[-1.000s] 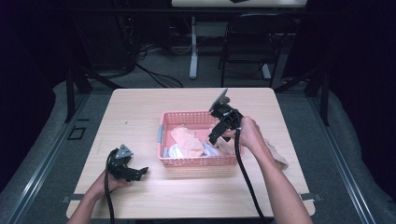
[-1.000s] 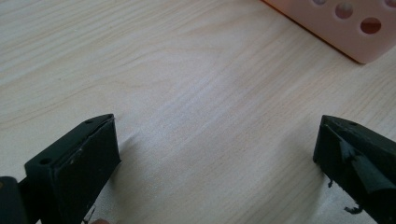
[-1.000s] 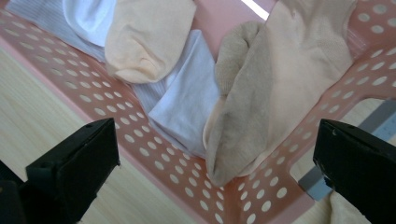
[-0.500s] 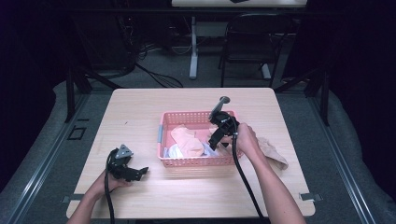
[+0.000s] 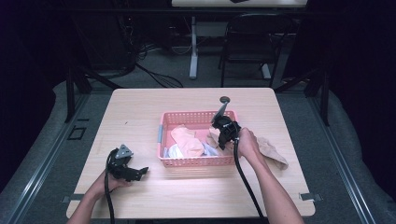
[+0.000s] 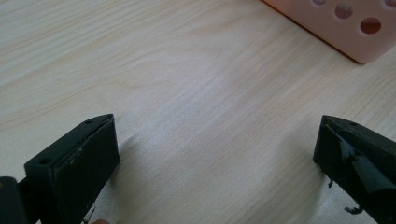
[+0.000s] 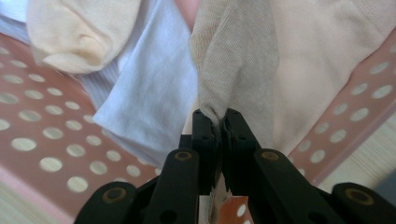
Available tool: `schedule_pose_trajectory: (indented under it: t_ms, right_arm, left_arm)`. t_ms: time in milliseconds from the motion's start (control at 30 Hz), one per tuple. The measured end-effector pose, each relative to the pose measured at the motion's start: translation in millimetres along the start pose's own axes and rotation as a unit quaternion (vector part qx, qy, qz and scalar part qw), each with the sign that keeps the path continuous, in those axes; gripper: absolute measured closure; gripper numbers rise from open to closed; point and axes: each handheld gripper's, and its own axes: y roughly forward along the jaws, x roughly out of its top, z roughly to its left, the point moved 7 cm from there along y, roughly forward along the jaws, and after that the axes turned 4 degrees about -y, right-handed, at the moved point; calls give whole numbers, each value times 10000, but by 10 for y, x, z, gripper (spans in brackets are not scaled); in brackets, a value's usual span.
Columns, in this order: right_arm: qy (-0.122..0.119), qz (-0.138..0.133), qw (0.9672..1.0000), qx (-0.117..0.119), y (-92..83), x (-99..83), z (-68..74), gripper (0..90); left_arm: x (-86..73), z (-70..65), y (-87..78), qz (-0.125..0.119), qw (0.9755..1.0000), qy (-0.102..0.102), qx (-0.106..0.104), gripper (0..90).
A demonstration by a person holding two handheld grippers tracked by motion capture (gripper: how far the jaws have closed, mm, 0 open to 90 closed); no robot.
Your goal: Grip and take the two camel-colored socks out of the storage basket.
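Table [image 5: 140, 116]: light wood; bears everything here. A dark round fitting sits near its far edge.
Basket [image 5: 196, 161]: pink, perforated walls, middle of the table toward the right. It holds several pieces of cloth.
Peach cloth [image 5: 189, 142]: bunched in the basket's middle.
White cloth [image 7: 140, 93]: flat on the basket floor, partly under the peach piece.
Beige sock [image 7: 236, 60]: the item in hand; it hangs over the basket's right end, above the other cloths.
Second beige sock [image 5: 273, 154]: lies on the table just beside the basket's right wall, toward the right edge.
Right gripper [image 7: 218, 122]: jaws pinched tight on a small fold of the beige sock; the knit bunches at the pinch.
Left gripper [image 5: 140, 171]: resting on the table near the front left corner, well apart from the basket's near wall; jaws spread wide, nothing between them.
Handling (judgement): sock is light, soft and limp and should drape from any pinch; not fragile. The fine knit could slide out of a shallow bite, so a thicker fold or the cuff looks the safer hold.
Change from earlier frame: right gripper sits lower and nearer the basket's right wall than one second ago. Left gripper unchanged.
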Motion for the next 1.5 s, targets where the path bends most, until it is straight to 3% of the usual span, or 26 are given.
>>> schedule_pose_trajectory:
  t_ms: [567, 767, 800, 833, 1200, 1500]
  right_arm:
    - [-162, -169, 9997, -79, -428, -50, 46, 855]
    - [-151, -426, 9989, -133, -611, -9, 85, 855]
    - [-273, -285, 9991, -141, -665, -15, 73, 855]
    - [-200, -433, 9987, -155, -684, -3, 87, 855]
    - [-345, -734, 9962, -305, -1140, 33, 162, 855]
    - [-418, -754, 9954, -415, -1297, 40, 190, 855]
  left_arm:
    - [0, 0, 0, -1, 10000, 0, 1, 0]
    - [0, 0, 0, 1, 10000, 1, 1, 0]
    - [0, 0, 0, 0, 10000, 0, 1, 0]
    - [0, 0, 0, 1, 10000, 1, 1, 0]
    - [0, 0, 0, -1, 10000, -2, 2, 0]
    - [0, 0, 0, 2, 10000, 0, 2, 0]
